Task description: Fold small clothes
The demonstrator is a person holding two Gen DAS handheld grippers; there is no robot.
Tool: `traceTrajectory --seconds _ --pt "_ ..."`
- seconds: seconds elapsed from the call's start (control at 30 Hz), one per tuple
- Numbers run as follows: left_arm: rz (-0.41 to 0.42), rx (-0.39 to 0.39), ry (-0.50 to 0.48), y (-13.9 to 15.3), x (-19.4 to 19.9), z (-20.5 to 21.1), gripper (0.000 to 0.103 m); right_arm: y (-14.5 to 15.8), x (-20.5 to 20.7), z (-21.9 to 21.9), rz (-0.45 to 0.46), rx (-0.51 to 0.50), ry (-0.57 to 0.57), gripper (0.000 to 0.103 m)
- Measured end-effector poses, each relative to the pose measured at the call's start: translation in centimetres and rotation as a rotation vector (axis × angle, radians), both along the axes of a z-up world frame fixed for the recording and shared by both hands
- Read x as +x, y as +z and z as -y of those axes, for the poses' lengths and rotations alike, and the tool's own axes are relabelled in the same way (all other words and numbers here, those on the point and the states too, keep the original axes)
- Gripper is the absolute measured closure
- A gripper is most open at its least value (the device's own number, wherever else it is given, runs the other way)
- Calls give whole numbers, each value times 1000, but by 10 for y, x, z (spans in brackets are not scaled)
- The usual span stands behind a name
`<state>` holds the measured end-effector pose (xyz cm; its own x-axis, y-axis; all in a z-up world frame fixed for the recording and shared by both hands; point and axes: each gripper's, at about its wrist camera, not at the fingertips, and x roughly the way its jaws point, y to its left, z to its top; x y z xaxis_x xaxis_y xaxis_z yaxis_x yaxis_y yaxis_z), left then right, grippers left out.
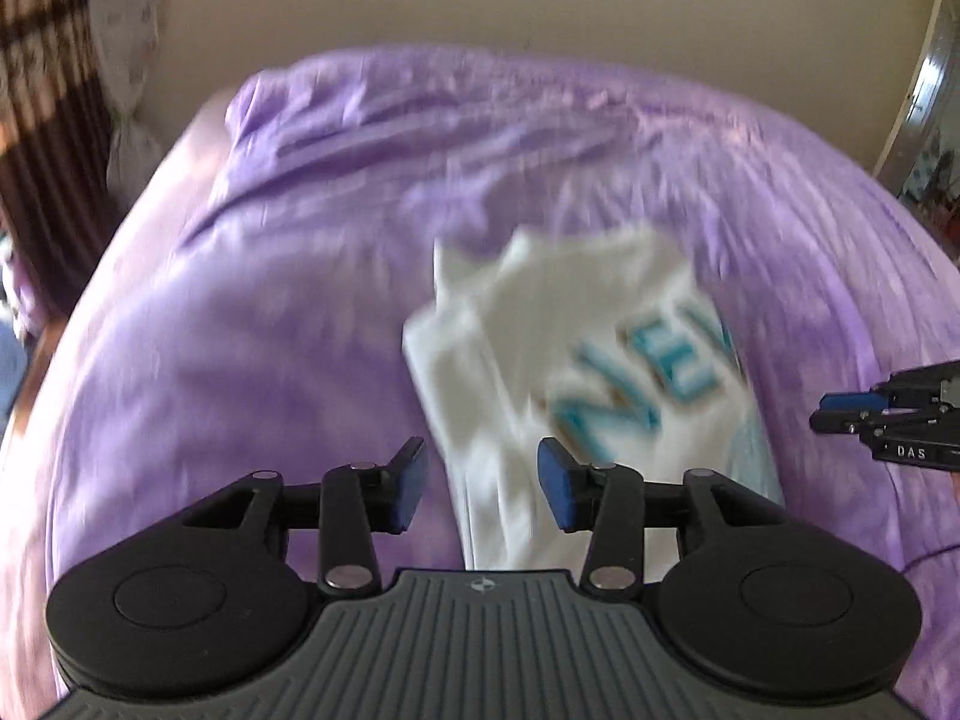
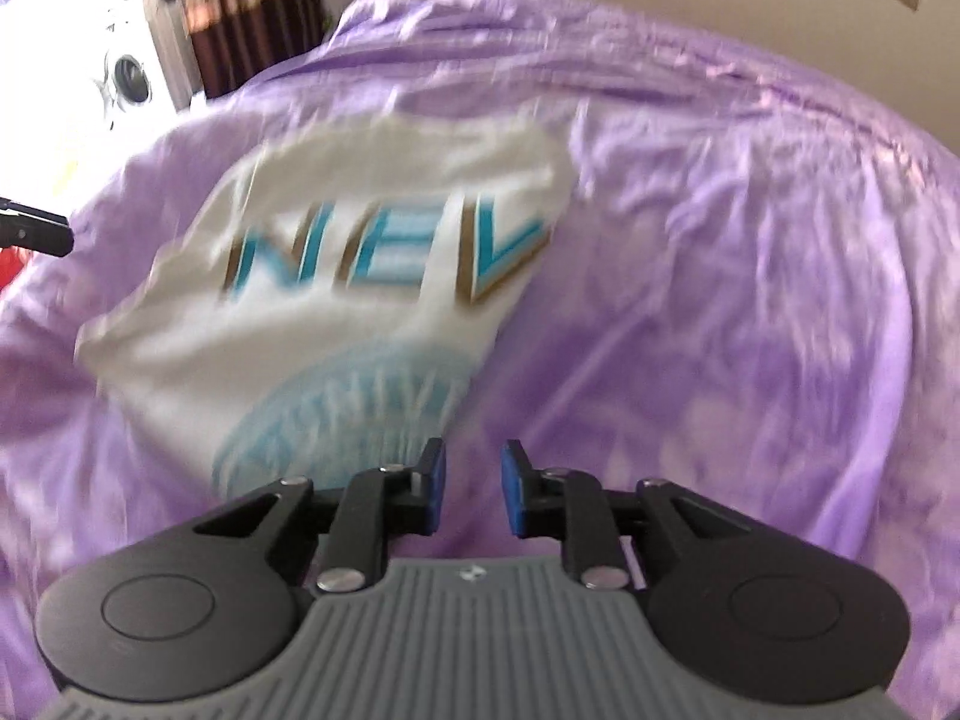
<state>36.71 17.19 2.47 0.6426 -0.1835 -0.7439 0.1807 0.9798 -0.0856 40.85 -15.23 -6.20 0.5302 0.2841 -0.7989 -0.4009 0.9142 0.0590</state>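
Left gripper (image 1: 483, 489) and right gripper (image 2: 474, 489): fingers spread, empty, above folded white shirt (image 2: 360, 276), frame centre, on purple bedsheet (image 2: 750, 300). Next: press edges flat, square fold.

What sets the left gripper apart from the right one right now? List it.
1. The left gripper stands with its jaws wide apart; the right gripper shows only a narrow gap.
2. The white shirt shows through the left gripper's gap; purple bedsheet shows through the right's.

Shared: both hold nothing, and both have blue pads.
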Motion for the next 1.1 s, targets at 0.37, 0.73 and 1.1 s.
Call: traceTrajectory --seconds 0.37,0.73,1.1 --pt "62 -142 29 -55 121 4 59 11 115 -56 130 194 47 86" --pt "16 -153 -164 -100 122 22 91 -14 180 -106 186 268 90 83" --pt "65 -124 -206 -84 104 30 92 -49 192 -129 70 201 104 102"
